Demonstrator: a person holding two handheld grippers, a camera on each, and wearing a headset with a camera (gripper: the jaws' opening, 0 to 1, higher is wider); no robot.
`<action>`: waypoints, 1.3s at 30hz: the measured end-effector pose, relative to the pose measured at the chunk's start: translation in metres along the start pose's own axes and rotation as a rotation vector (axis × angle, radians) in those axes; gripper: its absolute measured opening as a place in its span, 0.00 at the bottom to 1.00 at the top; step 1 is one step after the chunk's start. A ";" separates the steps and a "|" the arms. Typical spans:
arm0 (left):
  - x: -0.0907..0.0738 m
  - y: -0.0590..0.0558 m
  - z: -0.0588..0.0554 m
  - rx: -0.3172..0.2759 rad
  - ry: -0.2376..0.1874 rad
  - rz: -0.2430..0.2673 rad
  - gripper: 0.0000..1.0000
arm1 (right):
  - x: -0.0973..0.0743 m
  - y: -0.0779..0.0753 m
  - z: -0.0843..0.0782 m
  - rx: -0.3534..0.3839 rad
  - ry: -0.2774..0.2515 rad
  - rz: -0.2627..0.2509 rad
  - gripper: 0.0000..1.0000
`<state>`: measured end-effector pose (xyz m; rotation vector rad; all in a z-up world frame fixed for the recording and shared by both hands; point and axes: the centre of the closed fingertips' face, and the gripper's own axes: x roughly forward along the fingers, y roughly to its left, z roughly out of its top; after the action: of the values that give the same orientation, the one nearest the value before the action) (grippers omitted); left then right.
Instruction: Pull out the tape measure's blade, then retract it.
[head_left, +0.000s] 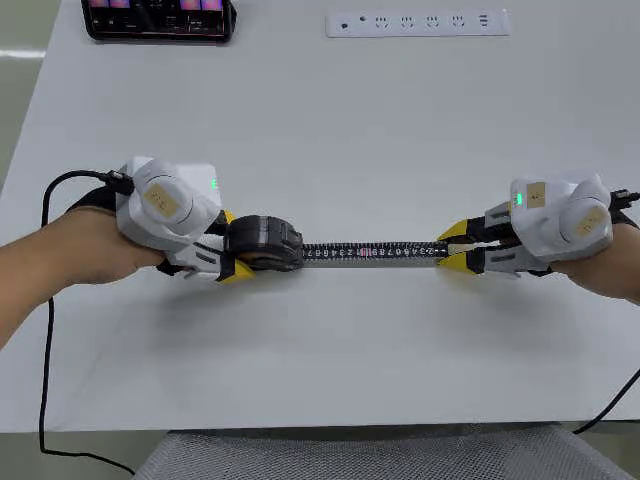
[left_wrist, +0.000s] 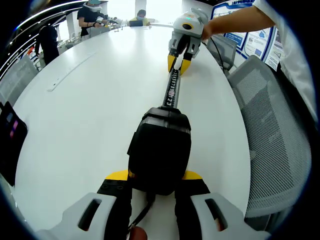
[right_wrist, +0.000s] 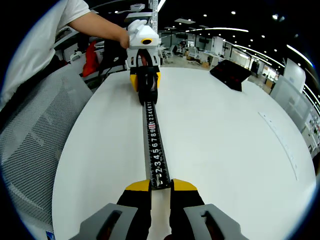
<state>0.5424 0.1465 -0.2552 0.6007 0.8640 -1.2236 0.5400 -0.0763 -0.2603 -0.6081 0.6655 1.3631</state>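
Tape measure (head_left: 262, 243) sits near the front edge of the white worktop (head_left: 320, 130) and runs parallel to it. Broad bare surface lies behind it, up to a power strip (head_left: 417, 22) and a dark device (head_left: 160, 17) along the far edge. A mesh chair (head_left: 370, 455) shows below the front edge. The left gripper (head_left: 236, 245) has its fingers clamped on the tape measure's black body. The right gripper (head_left: 452, 247), well apart, has its fingers pinched on the end of the blade (head_left: 370, 251), which stretches straight between them, numbers up.
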 end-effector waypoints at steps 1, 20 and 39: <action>0.000 0.000 0.000 0.001 0.000 0.000 0.28 | -0.001 0.000 -0.001 0.000 0.002 0.000 0.10; 0.000 0.000 -0.001 0.006 0.003 -0.004 0.28 | -0.015 -0.001 -0.022 0.023 0.048 -0.012 0.09; 0.000 -0.001 0.000 0.010 0.005 -0.007 0.28 | -0.029 -0.003 -0.035 0.030 0.080 -0.014 0.09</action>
<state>0.5413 0.1466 -0.2554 0.6095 0.8647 -1.2339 0.5382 -0.1217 -0.2622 -0.6451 0.7437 1.3192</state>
